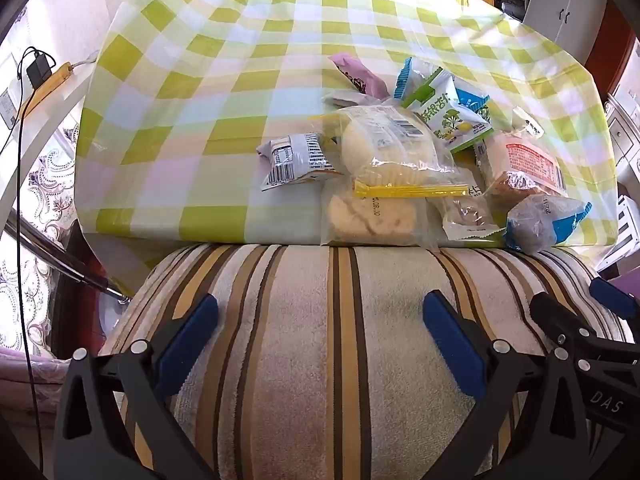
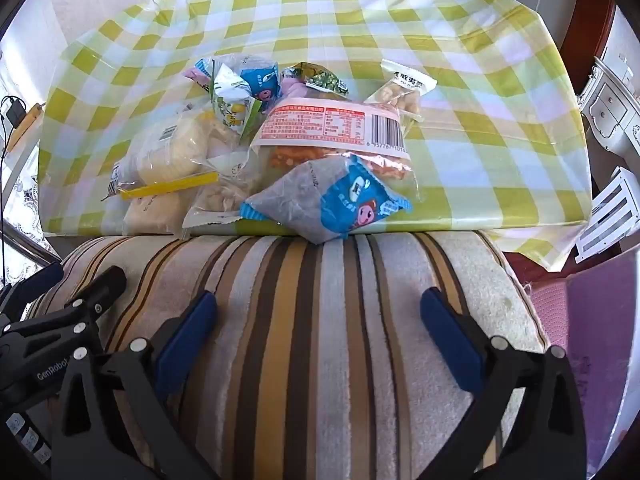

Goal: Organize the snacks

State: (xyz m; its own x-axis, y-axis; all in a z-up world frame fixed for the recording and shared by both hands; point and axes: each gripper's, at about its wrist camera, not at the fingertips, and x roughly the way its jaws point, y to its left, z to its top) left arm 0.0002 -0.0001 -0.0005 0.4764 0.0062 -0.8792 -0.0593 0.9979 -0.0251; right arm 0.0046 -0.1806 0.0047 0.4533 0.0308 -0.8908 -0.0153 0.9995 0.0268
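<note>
Nearest: left gripper [image 1: 320,314], blue-padded jaws spread as wide as they go, nothing between them, hanging over a striped cushion [image 1: 304,320] in brown, tan and cream. Right gripper [image 2: 319,312] just beside it, equally wide open and empty, over the same cushion. Each shows at the side of the other's view.

Beyond the cushion, a table under a green-and-white checked tablecloth [image 1: 192,128]. All the snacks sit in one loose, overlapping pile [image 2: 280,144] toward the near edge, right of centre in the left view.

At the near edge:
- grey-filled packet with blue ends [image 2: 332,204], its tip overhanging toward the cushion
- clear bag of pale wavy crisps [image 1: 368,220], lying flat at the edge
- small clear packet with a zigzag seal [image 1: 466,216] between those two

Next row back:
- zip bag with a yellow closure strip [image 1: 392,152], pale round bun inside, lying on the crisps bag
- white wrapper with a barcode [image 1: 292,160], leftmost of the pile
- clear bag with a red-printed label and barcode [image 2: 332,124], orange-brown contents, behind the grey packet

Farthest in the pile:
- green-and-white packet [image 1: 448,116], propped up on its neighbours
- blue-and-white packets [image 2: 260,80]
- pink wrapper [image 1: 356,74]
- dark green wrapper [image 2: 316,78]
- clear packet of nuts [image 2: 404,92], toward the right edge

Far half of the tablecloth carries nothing but folds.
</note>
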